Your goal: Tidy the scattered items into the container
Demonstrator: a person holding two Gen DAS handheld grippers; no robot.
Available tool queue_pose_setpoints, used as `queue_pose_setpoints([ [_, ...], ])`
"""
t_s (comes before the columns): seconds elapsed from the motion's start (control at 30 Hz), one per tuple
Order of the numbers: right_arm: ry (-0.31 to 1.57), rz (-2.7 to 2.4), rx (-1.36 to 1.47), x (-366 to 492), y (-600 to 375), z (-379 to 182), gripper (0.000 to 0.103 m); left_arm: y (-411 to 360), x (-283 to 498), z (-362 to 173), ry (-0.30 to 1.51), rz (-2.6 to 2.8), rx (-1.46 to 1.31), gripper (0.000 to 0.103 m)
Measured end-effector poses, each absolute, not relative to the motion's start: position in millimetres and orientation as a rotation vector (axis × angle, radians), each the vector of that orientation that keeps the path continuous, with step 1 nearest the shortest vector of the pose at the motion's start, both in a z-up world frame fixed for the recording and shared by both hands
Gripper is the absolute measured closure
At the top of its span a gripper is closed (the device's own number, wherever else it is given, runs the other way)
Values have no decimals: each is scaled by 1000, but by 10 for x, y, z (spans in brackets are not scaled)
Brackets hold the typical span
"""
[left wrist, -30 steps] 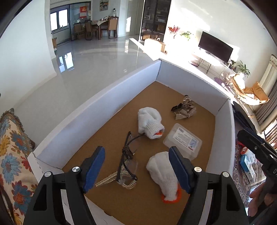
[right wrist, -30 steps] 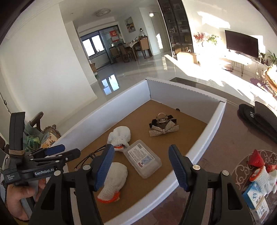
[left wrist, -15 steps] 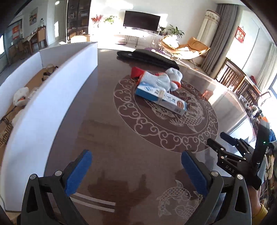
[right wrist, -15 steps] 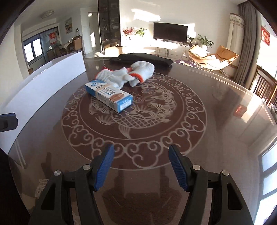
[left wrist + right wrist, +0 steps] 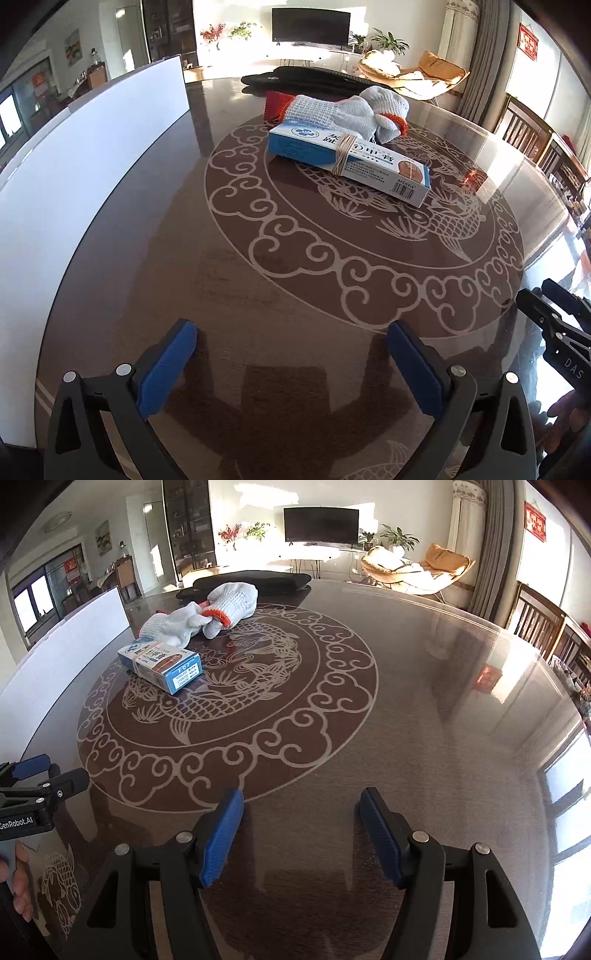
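A blue and white carton (image 5: 351, 162) bound with a rubber band lies on the round table, also in the right wrist view (image 5: 162, 664). White knit gloves (image 5: 354, 110) with orange cuffs lie just behind it, seen again in the right wrist view (image 5: 221, 607). The white-walled container (image 5: 74, 155) stands along the left; its inside is hidden. My left gripper (image 5: 291, 350) is open and empty above the near table. My right gripper (image 5: 301, 827) is open and empty, far from the items.
A dark glass table (image 5: 424, 709) with a fish and cloud pattern fills both views. A black flat object (image 5: 314, 79) lies at the far edge behind the gloves. Chairs (image 5: 539, 620) stand at the right. My right gripper shows at the right edge of the left wrist view (image 5: 561, 332).
Both grippers have swung away from the open container, where gloves, glasses and a clear box lay, to face the carton and gloves on the table. Both stay open and empty.
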State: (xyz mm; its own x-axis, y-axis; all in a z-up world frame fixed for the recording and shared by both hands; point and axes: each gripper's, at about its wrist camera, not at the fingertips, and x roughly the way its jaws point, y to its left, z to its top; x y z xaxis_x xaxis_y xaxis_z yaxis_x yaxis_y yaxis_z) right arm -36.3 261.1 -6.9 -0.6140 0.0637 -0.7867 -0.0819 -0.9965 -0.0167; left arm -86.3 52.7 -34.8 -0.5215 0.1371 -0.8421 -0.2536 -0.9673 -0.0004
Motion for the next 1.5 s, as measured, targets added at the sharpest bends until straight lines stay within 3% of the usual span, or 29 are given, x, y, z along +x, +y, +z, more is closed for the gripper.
queue_pose_setpoints([
  [0.87,51,2764,-1351,-365,2620,-67,31,191,-972,-357,148,2600,-1346,0],
  [1.03,5,2800,-1375,-824,2742,-67,30,190,-985,-361,146,2602,-1345,0],
  [1.3,202,2777,-1381,-1816,2894,-29,30,190,-986,-359,145,2600,-1345,0],
  [1.5,101,3001,-1470,-1928,2364,-24,31,189,-986,-358,145,2600,-1345,0],
])
